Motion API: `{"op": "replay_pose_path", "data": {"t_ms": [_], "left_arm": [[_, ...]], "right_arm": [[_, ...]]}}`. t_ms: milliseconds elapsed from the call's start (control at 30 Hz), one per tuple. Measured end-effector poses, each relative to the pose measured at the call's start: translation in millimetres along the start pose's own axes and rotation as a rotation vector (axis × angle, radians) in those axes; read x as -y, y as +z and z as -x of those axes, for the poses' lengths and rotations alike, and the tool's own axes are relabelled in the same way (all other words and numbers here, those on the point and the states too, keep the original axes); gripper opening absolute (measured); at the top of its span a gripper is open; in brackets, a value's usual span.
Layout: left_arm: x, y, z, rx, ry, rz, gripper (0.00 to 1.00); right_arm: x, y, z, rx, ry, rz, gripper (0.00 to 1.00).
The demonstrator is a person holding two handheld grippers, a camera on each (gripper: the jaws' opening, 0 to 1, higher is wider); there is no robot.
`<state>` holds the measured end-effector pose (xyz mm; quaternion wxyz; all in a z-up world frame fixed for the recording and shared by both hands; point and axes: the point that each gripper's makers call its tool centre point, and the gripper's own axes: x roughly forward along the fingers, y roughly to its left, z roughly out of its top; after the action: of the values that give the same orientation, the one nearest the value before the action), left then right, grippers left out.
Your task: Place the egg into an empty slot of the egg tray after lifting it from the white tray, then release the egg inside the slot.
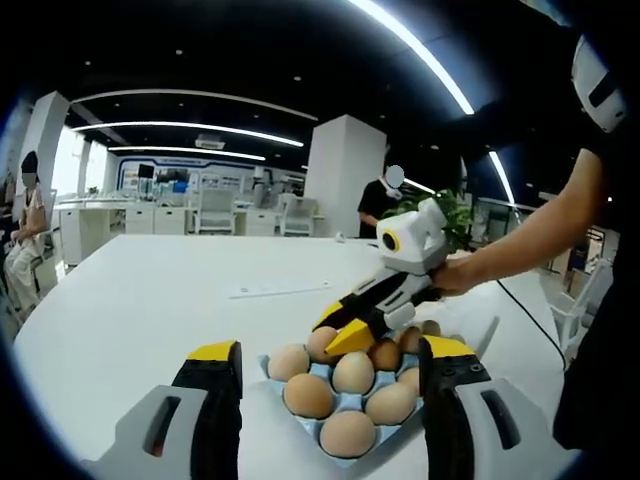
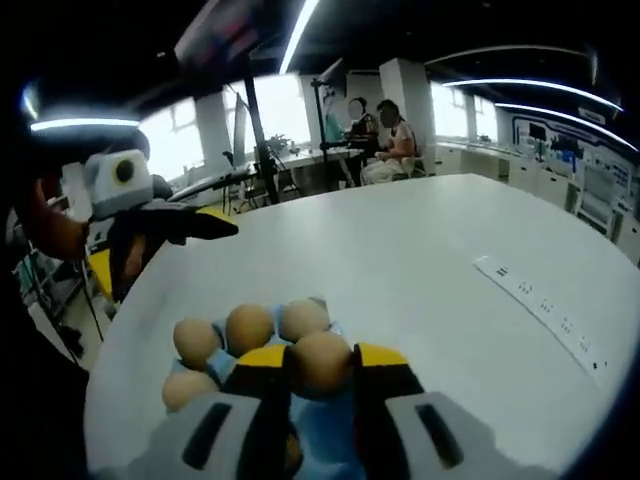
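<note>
**Brown egg held over the light-blue egg tray**

In the right gripper view, the right gripper (image 2: 320, 362) with its yellow-tipped black fingers (image 2: 262, 362) is closed on a brown egg (image 2: 320, 360), one finger pressing each side of it. The egg sits low over the light-blue moulded egg tray (image 2: 325, 420), just in front of a row of three other brown eggs (image 2: 250, 326). Whether it already rests in a slot or hangs just above one cannot be told, since the fingers and the gripper body hide the tray beneath it. Another egg at the left edge of the tray is partly cut off by the gripper body.

In the left gripper view, the left gripper (image 1: 330, 365) hovers with its fingers (image 1: 215, 352) spread wide apart and holding nothing, one on each side of the egg tray (image 1: 300, 425). The tray stands on the large white table (image 1: 160, 290) and carries about eight visible eggs. The right gripper reaches down into the far side of the tray, held by a person's hand (image 1: 455, 275); the egg it grips is hard to pick out among its neighbours there.

A flat white strip (image 2: 540, 305) lies on the table well apart from the tray. Seated people in the background are too small to make out.
</note>
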<state>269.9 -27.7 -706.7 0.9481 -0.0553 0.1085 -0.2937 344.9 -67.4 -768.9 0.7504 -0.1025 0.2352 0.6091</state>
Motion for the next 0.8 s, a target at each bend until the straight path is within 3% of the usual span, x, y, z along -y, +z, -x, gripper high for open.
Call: {"op": "replay_pose_path", "data": {"t_ms": [133,167,800], "left_arm": [[0.4,0.1,-1.4,-0.001,-0.005,-0.002,0.73],[0.4,0.1,-2.0,-0.002,-0.006,0.000,0.72],[4.9,12.8,-0.4,0.012,-0.007,-0.022,0.72]], "right_arm": [[-2.1,-7.9,1.7,-0.033,0.029,-0.058,0.24],[-0.3,-4.3,1.8,-0.014,0.019,-0.007,0.24],[-6.2,-9.3,2.2,-0.024,0.031,0.080,0.25]]}}
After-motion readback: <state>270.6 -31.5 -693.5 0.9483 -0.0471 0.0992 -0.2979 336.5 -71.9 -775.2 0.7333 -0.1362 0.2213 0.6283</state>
